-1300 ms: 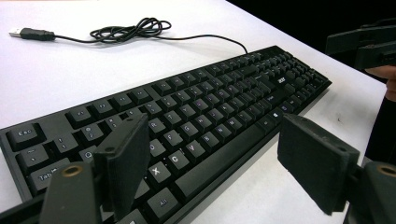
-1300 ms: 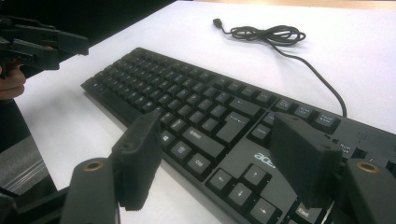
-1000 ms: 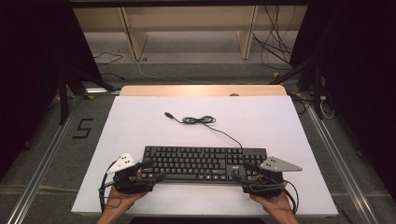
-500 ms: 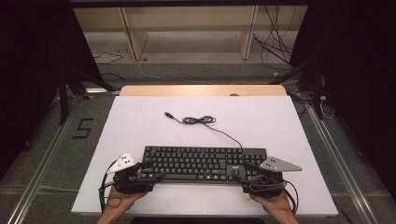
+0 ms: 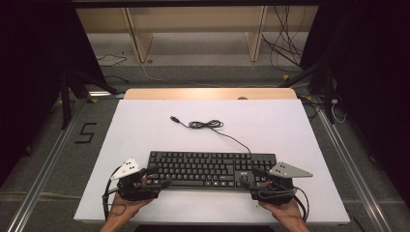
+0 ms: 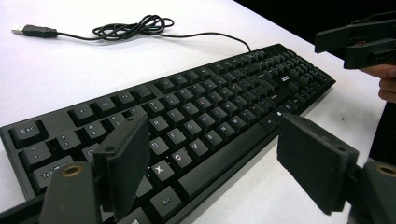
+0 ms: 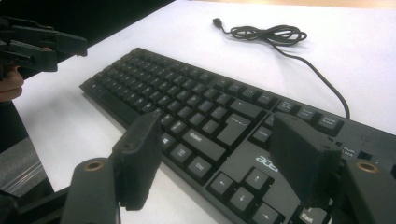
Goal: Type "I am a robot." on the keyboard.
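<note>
Black plastic full-size keyboard (image 5: 211, 168) lies flat at near edge of white table (image 5: 145, 130), coiled USB cable (image 5: 205, 124) trailing behind. Left gripper (image 5: 155, 177) & right gripper (image 5: 247, 177) both gape open, straddling kbd's front corners. Prob. a two-handed lift: clamp both ends evenly, keep level, mind the cable.

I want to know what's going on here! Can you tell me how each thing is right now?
Keyboard: flat on the table, not lifted.
Cable: partly coiled, plug loose, not plugged in.
Left gripper: open, at the keyboard's left end.
Right gripper: open, at the keyboard's right end.
</note>
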{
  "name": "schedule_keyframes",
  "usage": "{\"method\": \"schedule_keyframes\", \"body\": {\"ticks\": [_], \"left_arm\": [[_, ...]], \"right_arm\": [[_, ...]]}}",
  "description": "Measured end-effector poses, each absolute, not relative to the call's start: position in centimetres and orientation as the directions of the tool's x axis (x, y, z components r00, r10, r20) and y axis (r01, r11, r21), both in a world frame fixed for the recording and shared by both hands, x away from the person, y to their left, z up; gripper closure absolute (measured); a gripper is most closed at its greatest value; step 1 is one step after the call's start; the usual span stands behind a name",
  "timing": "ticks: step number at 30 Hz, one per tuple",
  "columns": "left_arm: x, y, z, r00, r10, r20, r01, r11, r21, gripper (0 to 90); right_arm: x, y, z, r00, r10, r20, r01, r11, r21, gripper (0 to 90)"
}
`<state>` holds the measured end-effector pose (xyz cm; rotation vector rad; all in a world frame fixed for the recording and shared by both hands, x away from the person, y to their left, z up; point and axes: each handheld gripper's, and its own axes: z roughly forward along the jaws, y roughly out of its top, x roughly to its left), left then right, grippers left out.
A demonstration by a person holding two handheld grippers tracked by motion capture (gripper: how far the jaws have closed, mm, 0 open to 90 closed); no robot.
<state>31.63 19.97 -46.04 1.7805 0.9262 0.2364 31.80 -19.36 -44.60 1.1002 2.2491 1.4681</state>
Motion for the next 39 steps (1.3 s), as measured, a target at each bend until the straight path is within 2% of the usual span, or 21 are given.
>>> {"method": "schedule_keyframes", "body": {"ticks": [12, 29, 39], "left_arm": [[31.7, 20.1, -46.1, 0.668, 0.695, -0.264, 0.481, -0.133, 0.866, 25.4], [32.0, 20.3, -46.3, 0.639, 0.724, -0.260, 0.506, -0.141, 0.851, 29.2], [32.3, 20.9, -46.5, 0.599, 0.757, -0.259, 0.539, -0.142, 0.830, 41.2]], "right_arm": [[33.2, -17.0, -44.5, -0.713, 0.675, 0.188, 0.451, 0.236, 0.861, 35.6], [35.3, -14.5, -44.5, -0.718, 0.662, 0.214, 0.473, 0.239, 0.848, 40.4], [36.5, -13.0, -44.7, -0.712, 0.668, 0.215, 0.498, 0.266, 0.825, 50.0]]}}
